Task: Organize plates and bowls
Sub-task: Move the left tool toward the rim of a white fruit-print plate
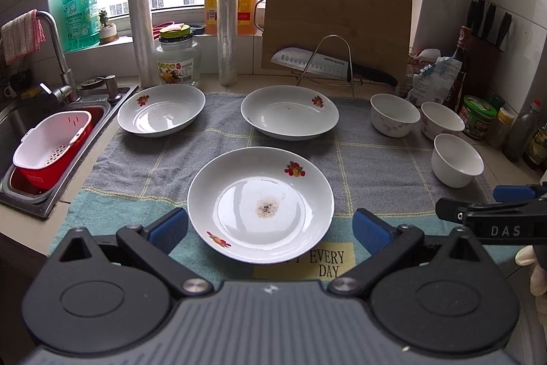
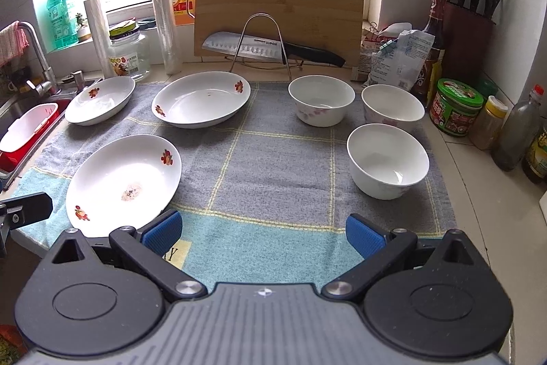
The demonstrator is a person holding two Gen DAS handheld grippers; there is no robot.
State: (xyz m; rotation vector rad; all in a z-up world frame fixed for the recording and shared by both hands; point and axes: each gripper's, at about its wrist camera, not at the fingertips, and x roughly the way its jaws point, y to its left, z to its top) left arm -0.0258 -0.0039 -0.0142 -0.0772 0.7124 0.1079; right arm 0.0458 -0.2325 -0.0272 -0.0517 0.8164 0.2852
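Three white plates with red fruit prints lie on a grey and blue towel [image 1: 369, 166]. The near plate [image 1: 260, 204] has a brown stain in its middle; it sits between the wide-apart fingers of my open left gripper [image 1: 270, 230], untouched. Behind it lie the far left plate [image 1: 160, 110] and the far middle plate [image 1: 290, 112]. Three white bowls [image 2: 321, 100] [image 2: 393, 106] [image 2: 388, 159] stand upright on the towel's right side. My right gripper [image 2: 264, 231] is open over bare towel, nothing between its fingers; the near plate [image 2: 123, 182] lies to its left.
A sink [image 1: 30, 139] with a red and white colander [image 1: 51, 147] is at the left. A bamboo cutting board [image 1: 336, 19] and knife [image 1: 328, 64] on a rack stand behind. Jars, bottles and a knife block [image 2: 468, 36] line the right wall.
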